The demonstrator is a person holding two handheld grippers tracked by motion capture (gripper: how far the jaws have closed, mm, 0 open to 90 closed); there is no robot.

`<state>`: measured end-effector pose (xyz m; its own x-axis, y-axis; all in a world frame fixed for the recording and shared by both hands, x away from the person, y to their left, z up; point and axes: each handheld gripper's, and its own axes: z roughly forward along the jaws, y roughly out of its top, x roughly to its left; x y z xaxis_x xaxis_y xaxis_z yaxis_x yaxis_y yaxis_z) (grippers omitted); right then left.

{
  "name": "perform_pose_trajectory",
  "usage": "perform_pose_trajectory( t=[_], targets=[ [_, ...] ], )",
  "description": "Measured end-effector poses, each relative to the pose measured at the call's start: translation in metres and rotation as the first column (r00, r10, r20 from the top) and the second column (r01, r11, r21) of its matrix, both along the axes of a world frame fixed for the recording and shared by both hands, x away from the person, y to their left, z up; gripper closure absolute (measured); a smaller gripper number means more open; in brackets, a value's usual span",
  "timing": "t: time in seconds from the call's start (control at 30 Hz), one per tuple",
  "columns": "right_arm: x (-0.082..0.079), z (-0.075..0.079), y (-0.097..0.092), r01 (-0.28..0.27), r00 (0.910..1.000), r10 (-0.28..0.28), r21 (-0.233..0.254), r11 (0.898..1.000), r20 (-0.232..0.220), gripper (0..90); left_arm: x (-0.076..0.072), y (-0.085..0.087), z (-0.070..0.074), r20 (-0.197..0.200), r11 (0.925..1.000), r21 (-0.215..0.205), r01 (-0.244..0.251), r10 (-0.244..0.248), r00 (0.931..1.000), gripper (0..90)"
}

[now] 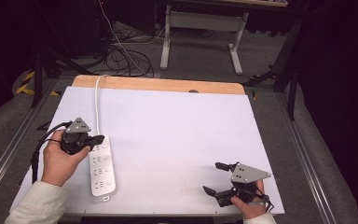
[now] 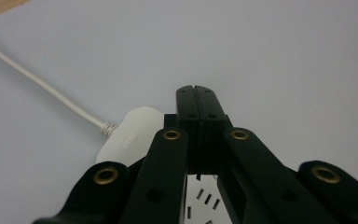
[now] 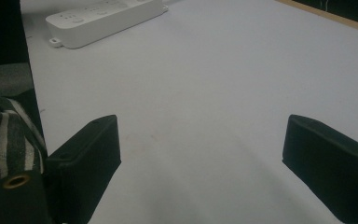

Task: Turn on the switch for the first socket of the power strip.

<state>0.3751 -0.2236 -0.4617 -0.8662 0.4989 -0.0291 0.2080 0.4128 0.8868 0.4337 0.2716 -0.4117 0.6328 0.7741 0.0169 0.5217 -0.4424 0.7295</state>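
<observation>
A white power strip (image 1: 101, 170) lies at the left of the white table (image 1: 177, 126), and its cord (image 1: 97, 95) runs off toward the far edge. My left gripper (image 1: 99, 139) hovers over the strip's cord end with its jaws pressed together and nothing between them. In the left gripper view the shut tips (image 2: 196, 93) stand above the strip's rounded end (image 2: 130, 135) and the cord (image 2: 42, 88). My right gripper (image 1: 216, 178) is held low at the front right, open wide over bare table. Its pads (image 3: 86, 158) stand far apart, with the power strip (image 3: 102, 18) far off.
A wooden strip (image 1: 158, 84) edges the table's far side. Beyond it stand a white desk frame (image 1: 168, 42) and loose cables (image 1: 126, 58) on the floor. Metal rails (image 1: 9, 149) run along both sides. Striped cloth (image 3: 4, 135) shows at the left of the right gripper view.
</observation>
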Motion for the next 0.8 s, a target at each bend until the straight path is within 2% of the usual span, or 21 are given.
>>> perform_pose_trajectory(
  t=[0.03, 0.1, 0.2, 0.33, 0.4, 0.47, 0.57, 0.67, 0.8],
  targets=[
    [0.000, 0.000, 0.000, 0.000, 1.0000, 0.000, 0.000, 1.000, 0.001, 11.7, -0.001, 0.000, 0.001, 0.007, 1.0000, 0.000, 0.001, -0.001, 1.0000, 90.0],
    [0.000, 0.000, 0.000, 0.001, 1.0000, -0.001, 0.001, 1.000, 0.002, 11.7, -0.002, 0.000, 0.002, -0.003, 0.9997, -0.022, 0.006, -0.006, 1.0000, 90.0],
    [0.000, 0.000, 0.000, 0.000, 1.0000, 0.000, 0.000, 1.000, 0.002, 11.7, -0.003, 0.002, 0.005, 0.004, 0.9999, -0.007, 0.013, -0.013, 0.9999, 90.0],
    [0.000, 0.000, 0.000, 0.000, 1.0000, 0.000, -0.001, 1.000, 0.001, 11.7, -0.006, 0.001, 0.011, 0.022, 0.9997, -0.014, 0.020, -0.020, 0.9996, 90.0],
    [0.000, 0.000, 0.000, 0.001, 1.0000, -0.001, 0.000, 1.000, 0.002, 11.7, -0.009, 0.001, 0.015, 0.024, 0.9989, -0.034, 0.032, -0.031, 0.9992, 90.0],
    [0.000, 0.000, 0.000, 0.001, 1.0000, -0.001, -0.001, 1.000, 0.002, 11.7, -0.011, 0.001, 0.017, 0.045, 0.9975, -0.056, 0.042, -0.040, 0.9982, 89.7],
    [-0.001, 0.001, 0.000, 0.001, 1.0000, -0.001, -0.001, 1.000, 0.005, 11.7, -0.017, 0.003, 0.022, 0.072, 0.9951, -0.094, 0.031, -0.024, 0.9971, 60.3],
    [-0.001, 0.001, 0.000, 0.002, 1.0000, -0.002, 0.001, 1.000, 0.003, 11.7, -0.025, 0.006, 0.026, 0.104, 0.9904, -0.124, 0.062, -0.049, 0.9933, 53.0],
    [0.000, 0.000, 0.000, 0.004, 1.0000, -0.004, -0.001, 1.000, 0.004, 11.7, -0.038, 0.011, 0.032, 0.171, 0.9810, -0.171, 0.091, -0.062, 0.9834, 38.6]
  ],
)
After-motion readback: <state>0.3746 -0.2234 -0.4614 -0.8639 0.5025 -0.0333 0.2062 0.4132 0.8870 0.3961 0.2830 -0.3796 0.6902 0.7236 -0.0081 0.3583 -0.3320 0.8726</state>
